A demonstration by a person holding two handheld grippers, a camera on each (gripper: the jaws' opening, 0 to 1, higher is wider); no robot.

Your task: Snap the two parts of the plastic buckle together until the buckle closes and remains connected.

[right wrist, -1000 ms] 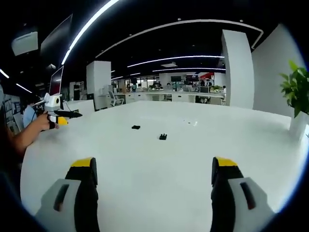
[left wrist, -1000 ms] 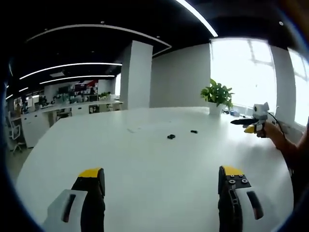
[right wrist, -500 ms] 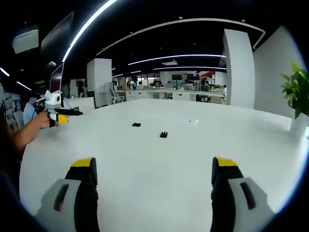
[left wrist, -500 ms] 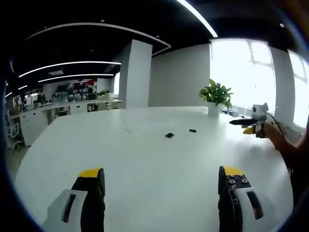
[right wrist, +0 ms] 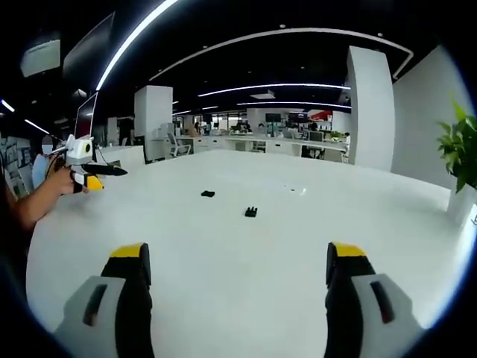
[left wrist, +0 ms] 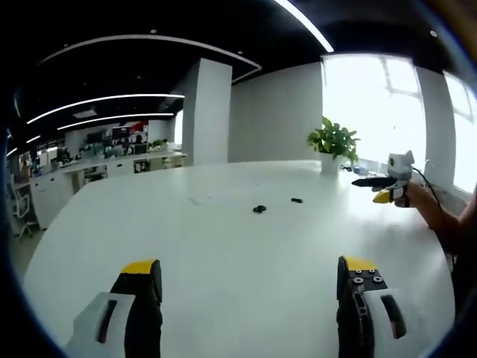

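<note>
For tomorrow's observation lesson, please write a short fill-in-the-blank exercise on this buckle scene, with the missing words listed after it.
1. The two small black plastic buckle parts lie ____ from each other.
2. They rest on the large ____ table.
3. The jaws of both grippers stand ____.
4. A green potted ____ stands near the window.

Missing words: apart; white; open; plant

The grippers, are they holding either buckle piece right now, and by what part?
Nothing is held. The left gripper and right gripper are open, and both buckle pieces lie apart on the white table.
</note>
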